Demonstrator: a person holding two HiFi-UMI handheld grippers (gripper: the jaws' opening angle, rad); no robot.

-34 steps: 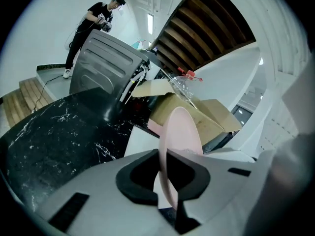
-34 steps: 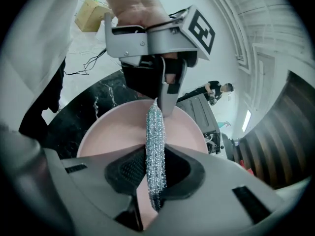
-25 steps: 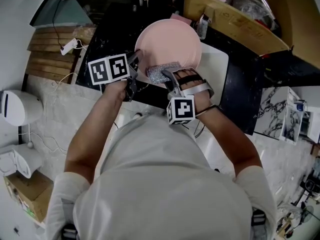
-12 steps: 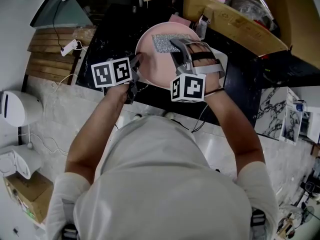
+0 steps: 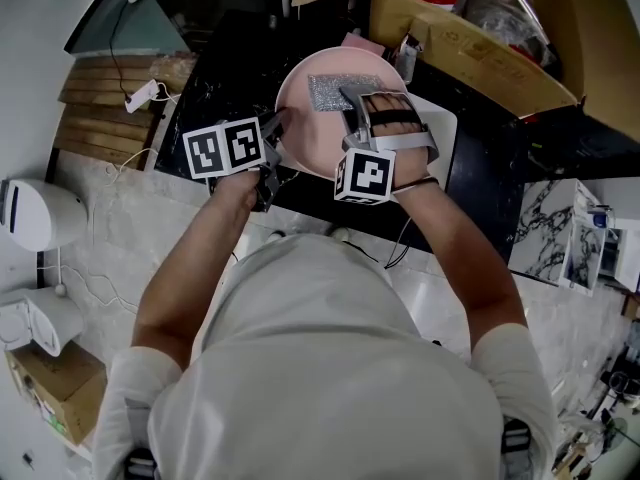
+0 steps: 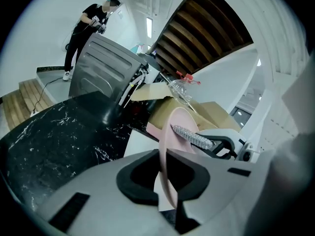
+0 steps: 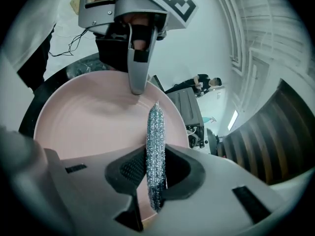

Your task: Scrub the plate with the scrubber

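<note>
A pink plate is tilted above the black counter, and my left gripper is shut on its left rim. In the left gripper view the rim runs edge-on between the pads; these jaws have just been opening a little and still press on the plate. My right gripper is shut on a flat silver scrubber, which lies against the plate's far part. In the right gripper view the scrubber stands edge-on between the jaws over the plate's face, with the left gripper clamped on the far rim.
A white board lies on the black marble counter under the plate. An open cardboard box with bags stands behind it. A white appliance sits at the left. A person stands far off near a grey machine.
My right gripper has carried the scrubber from the plate's near edge across its face to the far part. The left gripper and the plate have stayed about where they were.
</note>
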